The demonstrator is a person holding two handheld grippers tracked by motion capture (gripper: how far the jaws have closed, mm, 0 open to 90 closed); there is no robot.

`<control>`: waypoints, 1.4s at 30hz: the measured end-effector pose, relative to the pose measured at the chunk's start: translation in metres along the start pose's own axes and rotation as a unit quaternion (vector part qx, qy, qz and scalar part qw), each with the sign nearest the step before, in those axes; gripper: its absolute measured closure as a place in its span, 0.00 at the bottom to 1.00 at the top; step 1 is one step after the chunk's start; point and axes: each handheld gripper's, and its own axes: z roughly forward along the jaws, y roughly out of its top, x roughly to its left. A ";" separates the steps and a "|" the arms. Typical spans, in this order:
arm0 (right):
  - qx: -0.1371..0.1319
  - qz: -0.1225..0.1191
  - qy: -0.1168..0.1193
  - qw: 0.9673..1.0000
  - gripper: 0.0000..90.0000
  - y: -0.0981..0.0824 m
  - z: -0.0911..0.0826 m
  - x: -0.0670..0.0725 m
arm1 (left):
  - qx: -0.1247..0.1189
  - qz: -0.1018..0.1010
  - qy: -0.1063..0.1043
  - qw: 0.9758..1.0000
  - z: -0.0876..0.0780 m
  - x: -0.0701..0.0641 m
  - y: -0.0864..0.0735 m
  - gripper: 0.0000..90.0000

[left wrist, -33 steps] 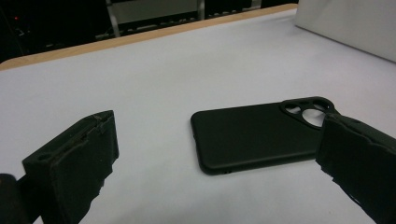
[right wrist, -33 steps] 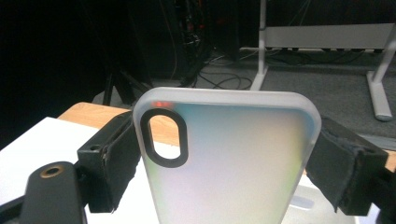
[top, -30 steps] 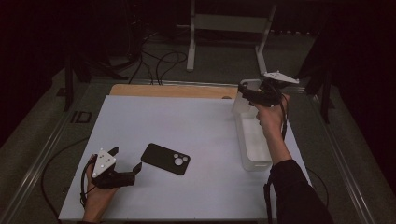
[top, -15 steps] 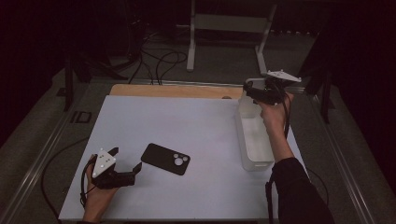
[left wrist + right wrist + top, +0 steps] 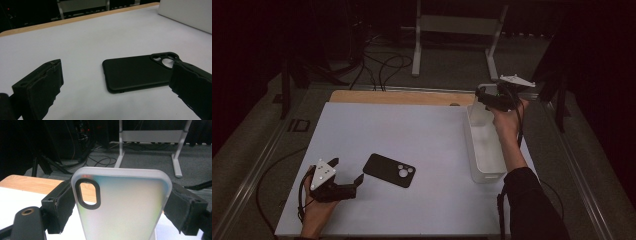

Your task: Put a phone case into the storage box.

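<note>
High view: left hand-held gripper (image 5: 346,178) rests on the white surface (image 5: 412,130), jaws apart, just beside the black phone case (image 5: 390,170). Right hand-held gripper (image 5: 481,96) is raised over the white bin (image 5: 484,150) at the surface's right edge.

Left gripper view: black case lies flat ahead — nothing between the jaws.

Right gripper view: jaws clamp a frosted translucent phone case (image 5: 122,205), upright — metal stand (image 5: 175,152) and cables (image 5: 100,157) on the floor behind.

Readable text: none on any surface.
Black phone case (image 5: 389,170): plain back, no brand or label.
Translucent phone case (image 5: 120,205): no print or number legible.
</note>
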 end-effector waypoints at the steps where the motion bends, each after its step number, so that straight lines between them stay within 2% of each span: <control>1: 0.007 0.002 -0.006 1.000 0.18 -0.003 0.004 -0.002 | -0.001 -0.002 0.001 1.000 0.000 0.000 0.000 0.00; 13: 0.029 0.007 -0.019 0.999 0.18 -0.015 0.015 -0.005 | -0.001 -0.002 0.000 1.000 -0.001 0.001 0.000 0.00; 17: 0.044 0.010 -0.018 0.999 0.18 -0.024 0.021 -0.005 | -0.003 -0.002 0.001 1.000 -0.001 0.001 0.000 0.00; 28: 0.066 0.001 -0.027 0.997 0.18 -0.040 0.033 -0.004 | -0.006 -0.004 0.002 1.000 -0.002 0.002 0.000 0.00; 42: 0.084 -0.006 -0.042 0.996 0.18 -0.048 0.044 -0.004 | -0.005 -0.003 0.001 1.000 -0.002 0.002 0.000 0.00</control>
